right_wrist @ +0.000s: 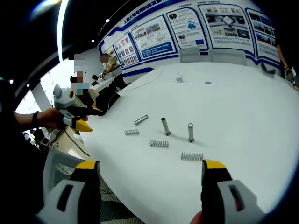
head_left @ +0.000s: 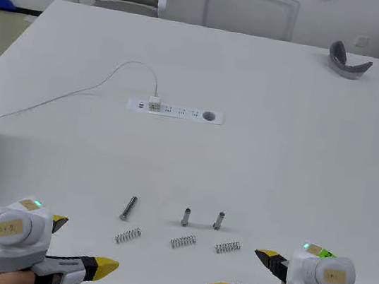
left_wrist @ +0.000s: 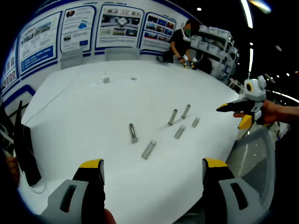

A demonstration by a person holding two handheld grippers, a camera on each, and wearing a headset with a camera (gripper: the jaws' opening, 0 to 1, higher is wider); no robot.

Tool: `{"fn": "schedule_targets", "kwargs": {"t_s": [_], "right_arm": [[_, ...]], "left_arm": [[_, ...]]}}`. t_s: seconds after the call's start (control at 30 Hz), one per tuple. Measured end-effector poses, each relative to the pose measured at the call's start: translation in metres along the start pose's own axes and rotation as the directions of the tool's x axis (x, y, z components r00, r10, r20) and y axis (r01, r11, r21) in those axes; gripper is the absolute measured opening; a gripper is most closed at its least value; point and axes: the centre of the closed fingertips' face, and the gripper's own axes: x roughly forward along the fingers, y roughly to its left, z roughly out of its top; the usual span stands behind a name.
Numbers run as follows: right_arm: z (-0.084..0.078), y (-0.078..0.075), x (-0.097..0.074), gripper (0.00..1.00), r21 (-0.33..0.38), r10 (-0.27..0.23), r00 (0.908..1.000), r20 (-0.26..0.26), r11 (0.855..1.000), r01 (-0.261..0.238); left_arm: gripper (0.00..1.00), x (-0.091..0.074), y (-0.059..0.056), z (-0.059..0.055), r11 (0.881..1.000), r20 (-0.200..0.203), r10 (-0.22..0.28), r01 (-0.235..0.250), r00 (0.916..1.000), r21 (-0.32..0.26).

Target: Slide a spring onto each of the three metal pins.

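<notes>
On the person's side of the power strip [head_left: 175,111], the white table [head_left: 292,172] holds three metal pins [head_left: 186,217], one lying and two upright, with three loose springs [head_left: 183,241] just nearer. The left gripper [head_left: 87,244] and right gripper [head_left: 234,270] gape empty. Two chairs [head_left: 248,11] stand beyond the strip, and posters [left_wrist: 117,21] line the wall.

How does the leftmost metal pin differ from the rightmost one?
The leftmost pin lies on its side; the rightmost pin stands upright. The leftmost pin is set apart, while the rightmost pin has the middle pin close beside it. Both are grey metal, with nothing slid onto them.
</notes>
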Motion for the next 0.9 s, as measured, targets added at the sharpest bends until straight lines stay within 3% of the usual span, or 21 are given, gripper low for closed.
{"fn": "schedule_targets", "kwargs": {"t_s": [0.5, 0.9], "right_arm": [[0.001, 0.005, 0.002, 0.91, -0.013, 0.007, 0.9999, -0.011, 1.0, -0.007], [-0.002, 0.009, 0.001, 0.91, -0.016, 0.005, 0.9998, -0.02, 1.0, -0.005]], "left_arm": [[0.88, 0.007, -0.002, 0.003, 1.0, -0.011, -0.01, 0.011, 0.9999, 0.012], [0.86, 0.018, 0.007, 0.01, 1.0, -0.028, -0.014, 0.015, 0.9995, 0.021]]}}
